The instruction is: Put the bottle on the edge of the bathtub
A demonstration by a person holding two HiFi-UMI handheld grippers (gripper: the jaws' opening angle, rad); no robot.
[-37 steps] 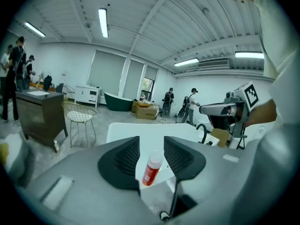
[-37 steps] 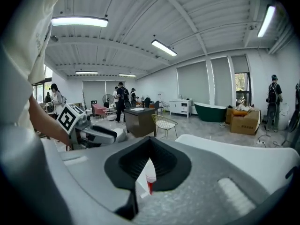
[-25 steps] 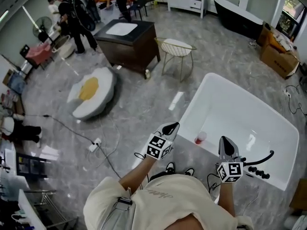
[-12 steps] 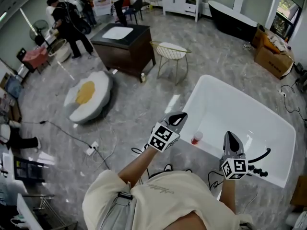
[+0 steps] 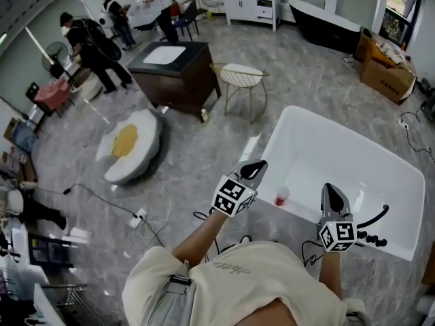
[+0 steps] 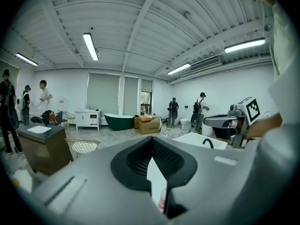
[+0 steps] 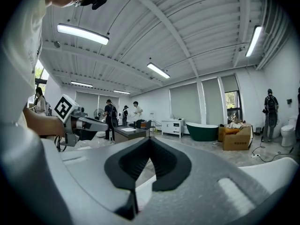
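The bottle [image 5: 281, 195] stands on the near rim of the white bathtub [image 5: 274, 138] — lower centre of the head view — between the left gripper [image 5: 254, 166] and right gripper [image 5: 331, 193], both closed tight on nothing.

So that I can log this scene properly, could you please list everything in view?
bathtub: one, white, floor at right
bottle: one, red with a white cap, upright on the bathtub's near rim
faucet: one, black, near rim, right end
cabinet: one, dark brown with a white top, mid-floor
chair: one, gold wire, beside the cabinet
egg-shaped cushion: one, white and yellow, floor at left
dark bathtub: one, far back
people: several, far left
left gripper: one, grey, shut, empty, left of the bottle
right gripper: one, grey, shut, empty, over the near rim
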